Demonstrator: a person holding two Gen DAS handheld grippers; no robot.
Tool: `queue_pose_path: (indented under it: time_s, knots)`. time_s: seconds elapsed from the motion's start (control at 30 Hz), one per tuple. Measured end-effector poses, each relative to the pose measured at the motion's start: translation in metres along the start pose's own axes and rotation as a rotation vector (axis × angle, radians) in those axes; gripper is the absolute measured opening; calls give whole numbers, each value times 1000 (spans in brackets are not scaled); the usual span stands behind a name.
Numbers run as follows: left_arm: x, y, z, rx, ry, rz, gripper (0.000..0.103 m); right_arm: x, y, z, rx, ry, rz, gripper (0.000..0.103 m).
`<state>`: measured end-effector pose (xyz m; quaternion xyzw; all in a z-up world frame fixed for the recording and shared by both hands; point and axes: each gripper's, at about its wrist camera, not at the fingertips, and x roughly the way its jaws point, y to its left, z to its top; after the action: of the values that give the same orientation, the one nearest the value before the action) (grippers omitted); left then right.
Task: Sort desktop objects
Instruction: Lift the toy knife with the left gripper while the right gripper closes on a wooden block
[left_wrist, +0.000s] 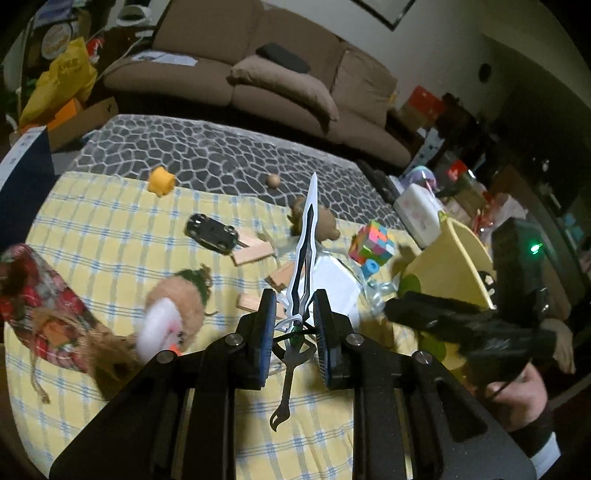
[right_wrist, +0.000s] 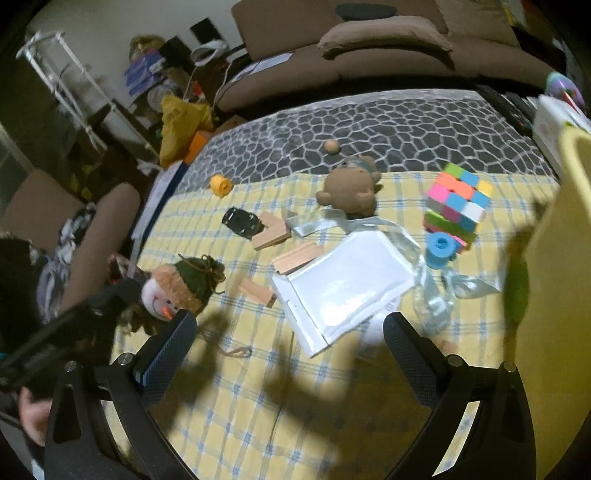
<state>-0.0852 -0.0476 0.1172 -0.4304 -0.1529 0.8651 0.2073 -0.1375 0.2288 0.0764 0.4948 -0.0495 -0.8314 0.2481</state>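
Yellow checked cloth (right_wrist: 258, 387) over a grey stone-patterned tabletop (right_wrist: 388, 122), brown sofa (left_wrist: 280, 74) beyond the far edge. Mid-cloth: white pouch (right_wrist: 343, 284), wooden blocks (right_wrist: 295, 254), black toy car (right_wrist: 242, 221), colour cube (right_wrist: 458, 203). Left gripper (left_wrist: 294, 325) raised above the near edge, clamped on a toy sword (left_wrist: 304, 251) pointing away. Right gripper (right_wrist: 290, 341) spread wide, holding nothing.

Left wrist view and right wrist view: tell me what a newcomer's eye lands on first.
First, the toy sword gripped at its hilt in the left gripper, blade pointing away over the yellow checked cloth. Next, the bright puzzle cube at the cloth's right, beside a blue foam roll. The right gripper hangs open above a white envelope.
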Motion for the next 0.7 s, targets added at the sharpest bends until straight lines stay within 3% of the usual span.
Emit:
queue_pose_path:
  time_s: [0.1,0.27,0.57,0.7]
  knots:
    - [-4,9,3,-16,-2,16,19,24,17,2,-73,20,-39,90]
    - [-4,21,3,-13,7,36,19,58,41,4,-186,51,-77,81]
    - [-8,30,6,-44,1,14,19,108,68,-2,-340,118,-88,49]
    - [-9,35,7,-64,-1,-2,19,116,71,-4,-362,135,-89,49]
